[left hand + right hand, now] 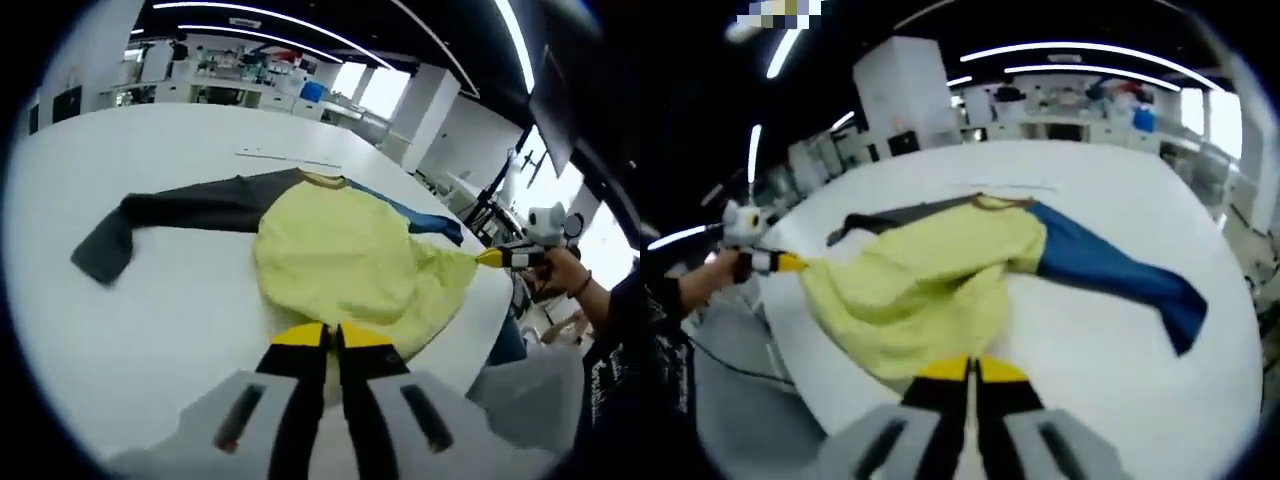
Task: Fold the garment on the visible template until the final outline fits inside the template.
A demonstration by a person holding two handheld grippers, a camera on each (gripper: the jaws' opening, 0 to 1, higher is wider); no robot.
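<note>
Garment (335, 255): lies spread on the white worktop (150, 310); yellow body, a dark grey sleeve (190, 212) on one side and a blue sleeve (1110, 265) on the other.
Hem: the garment's yellow lower edge sits bunched at the worktop's near edge.
Left gripper (331, 335): jaws drawn together, pinching the garment's yellow hem.
Right gripper (971, 368): jaws drawn together on the same hem, at the corner nearer the blue sleeve.
Template: I cannot make one out around the garment.
</note>
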